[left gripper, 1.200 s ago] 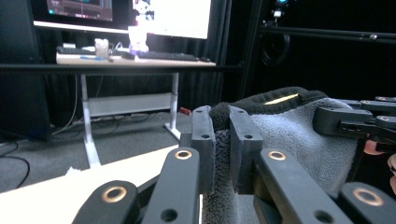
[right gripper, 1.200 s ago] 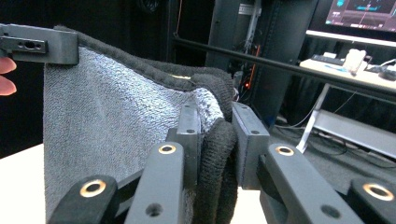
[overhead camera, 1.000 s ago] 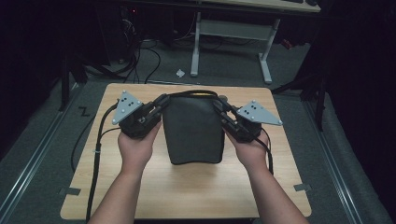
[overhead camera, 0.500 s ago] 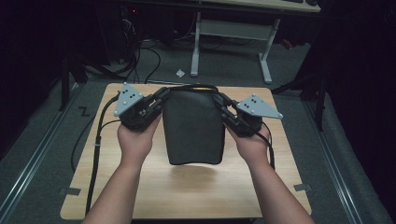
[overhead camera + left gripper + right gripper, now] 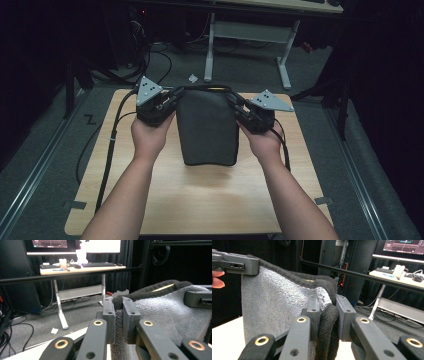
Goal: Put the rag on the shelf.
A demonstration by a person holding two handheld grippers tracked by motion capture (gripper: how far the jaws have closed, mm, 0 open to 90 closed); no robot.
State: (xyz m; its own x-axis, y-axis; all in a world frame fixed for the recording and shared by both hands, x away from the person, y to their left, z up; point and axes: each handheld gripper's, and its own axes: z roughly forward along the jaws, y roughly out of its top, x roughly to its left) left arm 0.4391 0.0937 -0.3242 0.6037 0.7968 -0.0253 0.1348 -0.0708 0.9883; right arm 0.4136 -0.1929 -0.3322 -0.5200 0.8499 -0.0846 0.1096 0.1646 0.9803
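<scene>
Two grippers hold one dark grey towel (image 5: 207, 127) over the wooden table (image 5: 200, 200), one at each far corner; the left gripper (image 5: 167, 102) sits at the towel's far left corner and the right gripper (image 5: 240, 111) at its far right corner, each borne by a bare hand coming in from the near edge; in the left gripper view the two black jaws are pressed together on the towel's (image 5: 162, 312) edge, with the fluffy grey pile squeezed between the pads and a black hem running along the top; in the right gripper view the jaws are clamped on a thicker roll of the towel's (image 5: 277, 307) dark hem, which bulges between the pads; the left gripper (image 5: 235, 263) also appears there at the upper left, gripping the opposite corner, with fingertips (image 5: 217, 282) just below it; from above the towel is folded, its far edge arched between the two grippers and its near edge resting on the table about midway across the top; a cable (image 5: 112, 145) trails from the left gripper down the left side of the table; beyond the table a white-legged desk (image 5: 245, 40) stands on the dark floor, and a keyboard (image 5: 100, 264) lies on a desk top in the left gripper view
</scene>
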